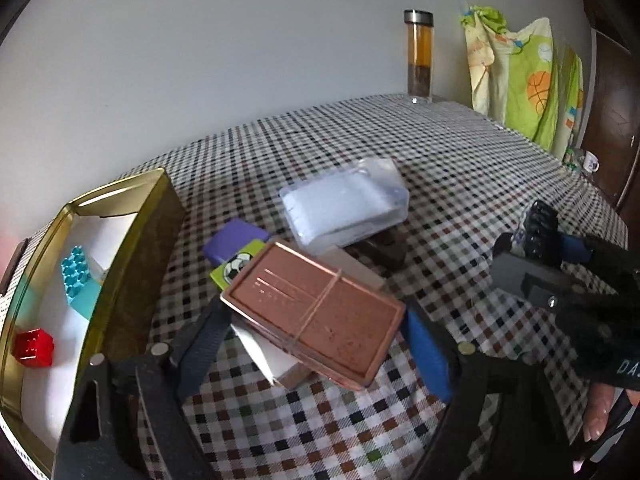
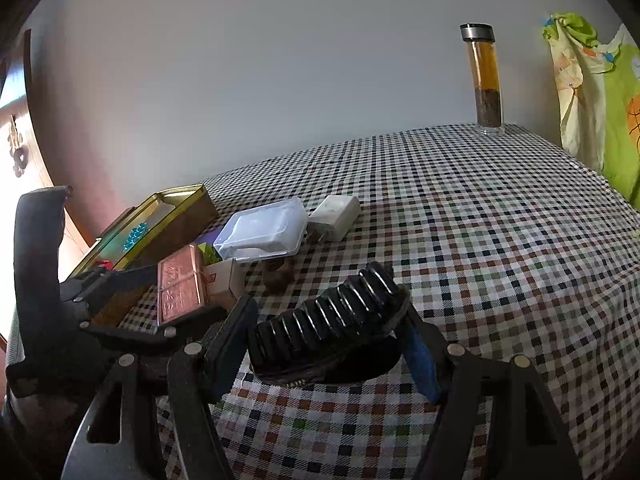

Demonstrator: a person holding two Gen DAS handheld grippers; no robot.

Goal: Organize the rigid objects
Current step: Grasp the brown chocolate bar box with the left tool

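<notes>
My left gripper is shut on a copper-coloured flat tin bound with a rubber band, held above the checked tablecloth; the tin also shows in the right wrist view. A white and brown box lies under it. My right gripper is shut on a black ribbed object, which also shows at the right of the left wrist view. An open gold tin box at the left holds a blue studded block and a red block.
A clear plastic box, a purple block, a green football card and a brown lump lie mid-table. A white charger sits behind the clear box. A glass tea bottle stands at the far edge. Green cloth hangs at the right.
</notes>
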